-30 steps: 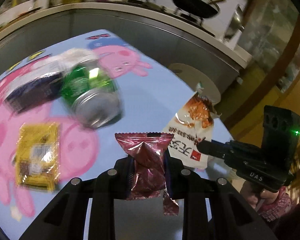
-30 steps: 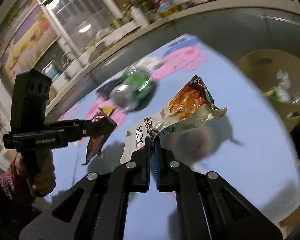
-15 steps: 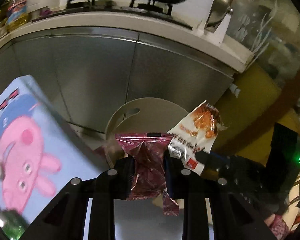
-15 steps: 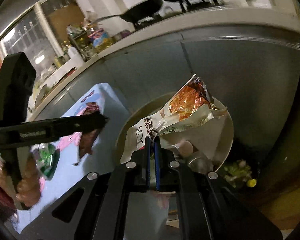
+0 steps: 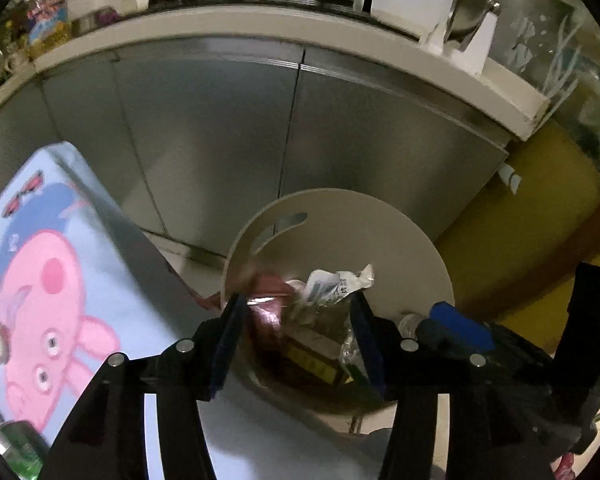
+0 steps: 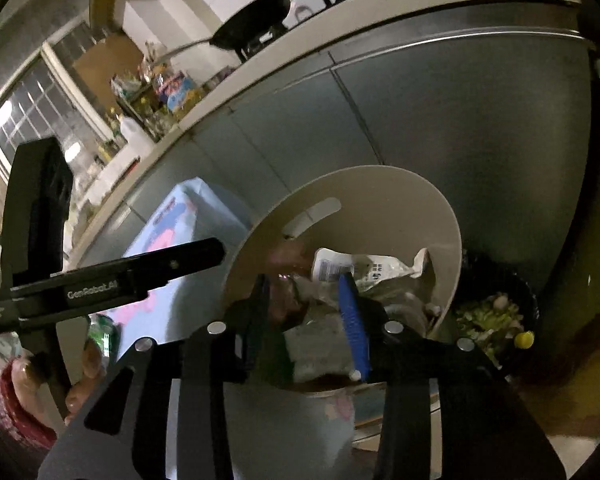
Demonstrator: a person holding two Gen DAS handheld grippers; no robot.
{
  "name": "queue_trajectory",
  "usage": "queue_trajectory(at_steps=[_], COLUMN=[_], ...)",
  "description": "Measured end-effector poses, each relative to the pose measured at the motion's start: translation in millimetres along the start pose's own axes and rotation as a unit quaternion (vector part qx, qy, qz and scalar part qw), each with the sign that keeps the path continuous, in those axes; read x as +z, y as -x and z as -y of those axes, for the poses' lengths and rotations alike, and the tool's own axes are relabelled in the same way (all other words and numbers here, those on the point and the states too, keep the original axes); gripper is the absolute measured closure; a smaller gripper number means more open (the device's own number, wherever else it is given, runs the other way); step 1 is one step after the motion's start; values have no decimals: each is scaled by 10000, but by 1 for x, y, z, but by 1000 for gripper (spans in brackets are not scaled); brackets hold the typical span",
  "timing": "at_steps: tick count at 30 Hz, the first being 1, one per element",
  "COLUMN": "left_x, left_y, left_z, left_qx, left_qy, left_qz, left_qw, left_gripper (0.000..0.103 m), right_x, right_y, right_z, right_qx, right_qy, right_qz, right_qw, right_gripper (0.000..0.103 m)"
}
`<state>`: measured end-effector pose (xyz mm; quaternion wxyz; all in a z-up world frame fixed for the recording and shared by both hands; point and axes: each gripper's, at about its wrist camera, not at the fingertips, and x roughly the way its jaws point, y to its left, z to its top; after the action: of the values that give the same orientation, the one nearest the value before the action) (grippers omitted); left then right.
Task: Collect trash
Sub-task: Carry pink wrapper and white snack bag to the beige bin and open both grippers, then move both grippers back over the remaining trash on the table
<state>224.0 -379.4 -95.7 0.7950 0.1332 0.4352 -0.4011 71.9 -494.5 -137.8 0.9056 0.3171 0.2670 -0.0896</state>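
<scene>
A beige round trash bin [image 5: 364, 224] stands on the floor beside the table; it also shows in the right wrist view [image 6: 384, 196]. My left gripper [image 5: 296, 316] is open above the bin's mouth. The maroon wrapper [image 5: 266, 300] lies loose inside the bin, blurred. My right gripper [image 6: 306, 292] is open over the same bin. The orange-and-white snack bag [image 6: 364, 268] lies inside, its white back up; it shows in the left wrist view too [image 5: 336, 288]. The other gripper's black body [image 6: 112, 280] hangs at my left.
The table with the pink pig cloth [image 5: 48, 292] is at the left, a green can [image 5: 16, 448] on it. Grey cabinet doors [image 5: 292, 136] stand behind the bin. A black bin of food scraps [image 6: 496, 312] sits right of the beige one.
Both grippers opened over the bin. The maroon wrapper and the snack bag dropped out of the jaws into the bin.
</scene>
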Motion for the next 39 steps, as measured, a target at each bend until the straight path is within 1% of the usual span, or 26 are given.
queue_trajectory(at_steps=[2,6,8,12,14,15,21,24,26,27,29,32,39], left_x=[-10,-34,-43,-67,-79,-86,-113,-126,-135,-140,-147,-157,-182], left_y=[23,62,77,110,124,133,171,188,197,202,208,214,223], left_z=[-2,-9,-7,-18,-23,-26,-47,-61,-70,-76,-84,-98,-136], left_qx=[115,401,482,736,866,951,1294,1504,1614,1690,1771,1835,1983], left_qy=[-58,-108,-67,32,58,69,202,289,344,385,436,562,896], left_qz=[224,524,637,839,955,1028,1401,1552,1636,1700,1741,1753,1712], left_qw=[9997,9978,9968,9938,9916,9901,9814,9759,9726,9701,9677,9656,9609], left_gripper=[48,48,48,48,48,48,48,47,38,37,37,37,37], right_x=[-7,-23,-29,-38,-40,-41,-43,-47,-49,-51,-55,-61,-77], right_y=[13,34,41,56,64,67,80,81,79,77,74,67,45], right_z=[-2,-11,-17,-35,-45,-51,-91,-111,-125,-132,-145,-167,-206], right_qx=[87,212,280,403,470,514,680,752,784,799,832,879,977], right_qy=[-125,-351,-447,-531,-536,-523,-223,-82,41,106,234,424,709], right_qz=[104,220,217,243,267,268,290,241,176,133,43,-100,-447], right_qw=[9998,9989,9984,9975,9971,9969,9970,9968,9968,9967,9963,9952,9917], right_gripper=[67,67,67,67,65,62,62,62,62,62,62,62,62])
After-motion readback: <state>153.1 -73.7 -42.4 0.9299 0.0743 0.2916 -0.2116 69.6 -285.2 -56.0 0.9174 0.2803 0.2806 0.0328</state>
